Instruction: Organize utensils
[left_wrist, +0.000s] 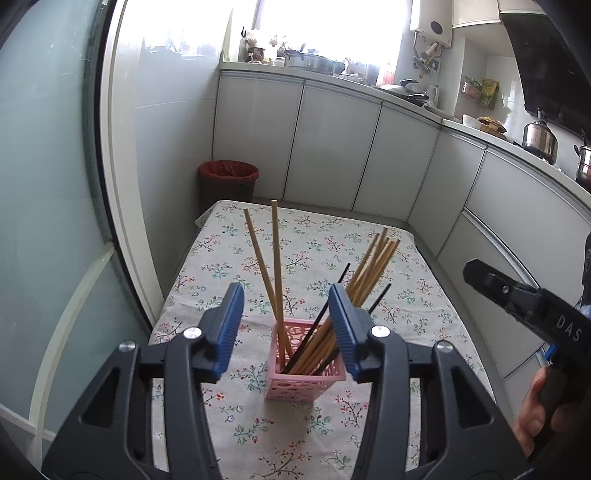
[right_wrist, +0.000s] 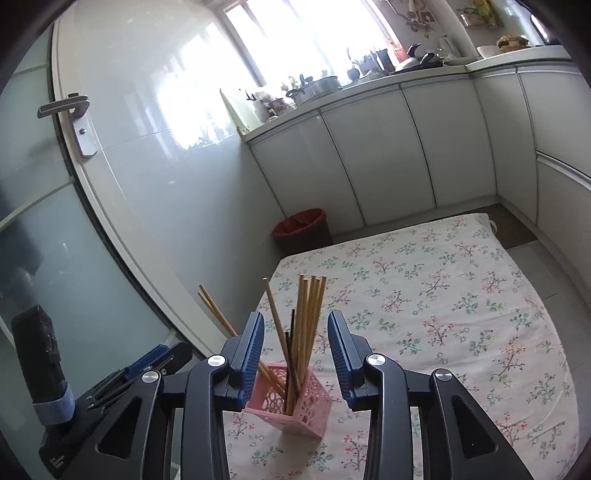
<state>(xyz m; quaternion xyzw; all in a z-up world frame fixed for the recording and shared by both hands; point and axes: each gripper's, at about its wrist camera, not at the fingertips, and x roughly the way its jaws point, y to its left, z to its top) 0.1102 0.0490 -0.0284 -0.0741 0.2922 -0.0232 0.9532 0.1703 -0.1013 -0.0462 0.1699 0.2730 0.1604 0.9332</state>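
A pink perforated holder (left_wrist: 295, 380) stands on the floral tablecloth (left_wrist: 406, 295), near its front. Several wooden chopsticks (left_wrist: 276, 266) and two black ones (left_wrist: 332, 295) stand in it, leaning apart. My left gripper (left_wrist: 286, 325) is open and empty, raised just in front of the holder. In the right wrist view the holder (right_wrist: 295, 410) and its chopsticks (right_wrist: 310, 317) show between the blades of my right gripper (right_wrist: 295, 350), which is open and empty above it. The right gripper also shows in the left wrist view (left_wrist: 517, 302), at the right; the left gripper shows in the right wrist view (right_wrist: 155, 365), at the lower left.
A red-lined bin (left_wrist: 228, 182) stands on the floor beyond the table's far left corner. White cabinets (left_wrist: 332, 147) run behind and to the right, with pots (left_wrist: 539, 138) on the counter. A glass door (right_wrist: 55, 221) with a handle (right_wrist: 66, 107) is on the left.
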